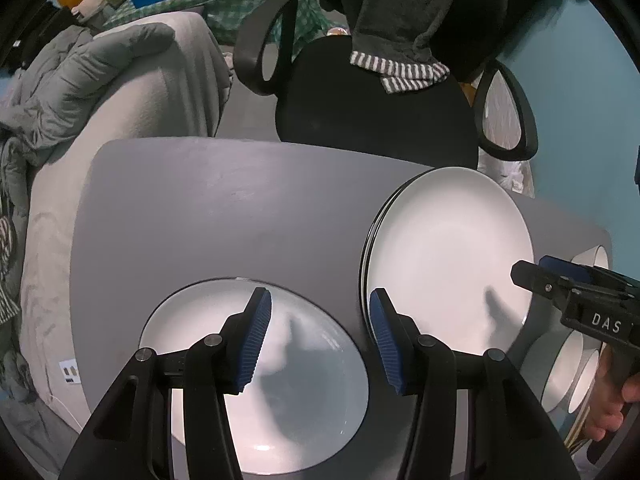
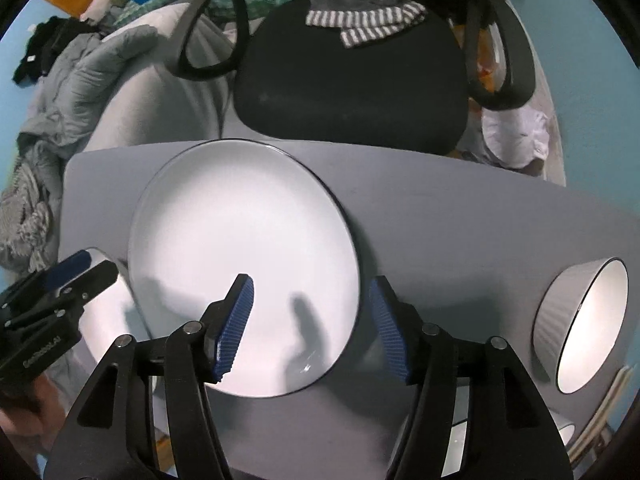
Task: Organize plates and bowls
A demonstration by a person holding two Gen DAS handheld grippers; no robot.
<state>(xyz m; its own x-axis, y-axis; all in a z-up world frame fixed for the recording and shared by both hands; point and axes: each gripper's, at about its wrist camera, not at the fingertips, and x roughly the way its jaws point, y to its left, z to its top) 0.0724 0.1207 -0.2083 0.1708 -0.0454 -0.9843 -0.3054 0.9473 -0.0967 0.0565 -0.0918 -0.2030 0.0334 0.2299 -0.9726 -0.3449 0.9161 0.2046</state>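
Observation:
A stack of white plates (image 1: 448, 248) with dark rims lies on the grey table (image 1: 224, 208); it fills the middle of the right wrist view (image 2: 240, 264). A single white plate (image 1: 256, 384) lies at the table's near left, under my left gripper (image 1: 320, 336), which is open and empty above its right edge. My right gripper (image 2: 310, 328) is open and empty over the near right rim of the stack; it shows at the right edge of the left wrist view (image 1: 532, 272). White bowls (image 2: 584, 324) lie on their sides at the right (image 1: 576, 364).
A black office chair (image 2: 352, 80) with a striped cloth over it stands behind the table. A grey sofa (image 1: 132, 108) with a padded jacket is at the back left. The far part of the table (image 2: 460, 208) is bare grey surface.

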